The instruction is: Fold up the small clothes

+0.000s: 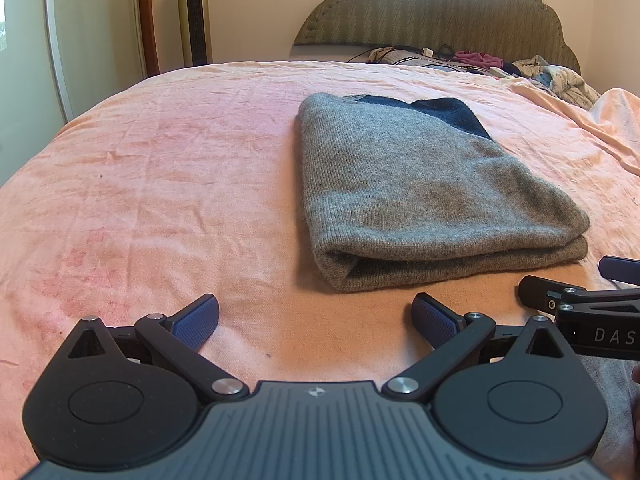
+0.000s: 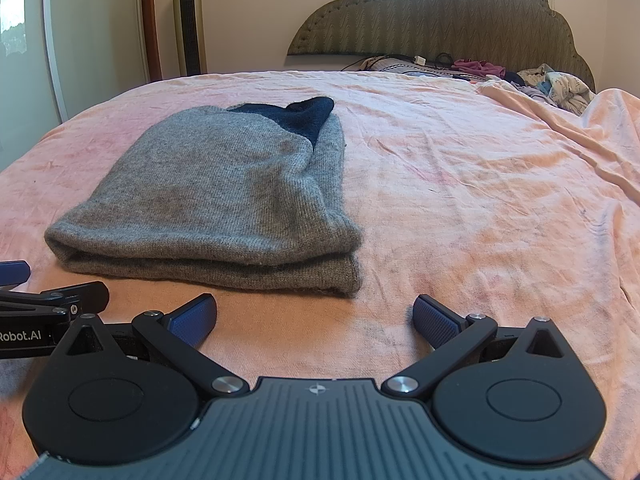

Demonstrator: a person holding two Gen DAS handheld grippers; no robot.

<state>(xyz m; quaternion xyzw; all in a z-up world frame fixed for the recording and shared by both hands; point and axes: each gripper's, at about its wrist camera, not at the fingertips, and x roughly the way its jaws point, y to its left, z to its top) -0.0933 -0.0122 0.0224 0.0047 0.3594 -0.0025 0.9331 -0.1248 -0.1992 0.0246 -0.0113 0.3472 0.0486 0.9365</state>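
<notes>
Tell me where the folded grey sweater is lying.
The folded grey sweater lies on the pink bedspread, just ahead of both open grippers: right of centre in the left wrist view, left of centre in the right wrist view.

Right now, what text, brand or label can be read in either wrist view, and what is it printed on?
"DAS", cut off by the frame edge: on the body of the right gripper, in the left wrist view.
"Robot.AI", its start cut off: on the body of the left gripper, in the right wrist view.
Small mark near the top of the tower fan: too small to read.
Grey folded garment: no label showing.
</notes>
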